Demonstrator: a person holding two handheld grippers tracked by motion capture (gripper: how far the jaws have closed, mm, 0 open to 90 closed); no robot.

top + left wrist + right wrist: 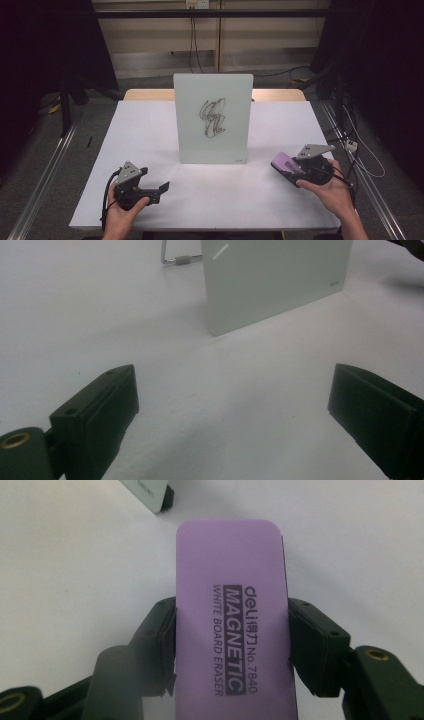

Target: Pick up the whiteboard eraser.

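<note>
Purple rectangular magnetic whiteboard eraser (pixel 232 615) clamped across its width by right gripper (pixel 300 167), jaws pressed on both long sides; near end cut off at bottom of right gripper view, underside hidden. In high view the eraser sits at the right-front part of the white tabletop (pixel 150 135), low over the surface; contact w/ table can't be told. Left gripper (pixel 157 190) at left-front, jaws wide apart w/ nothing between, just bare table. Small upright white board w/ black scribble (pixel 213 117) stands mid-table, facing the person; its back side & support hidden in high view, though left gripper view catches a bit of metal wire stand (pixel 175 259) behind it, top cut off. Board's lower corner barely enters right gripper view, blurred. Scribble's lines too tangled to make out. Room: open table between each gripper & the board, wide strip left of board, narrower strip right. Eraser near right table edge; left gripper close to front edge. Surroundings beyond table dark, hard to read.
</note>
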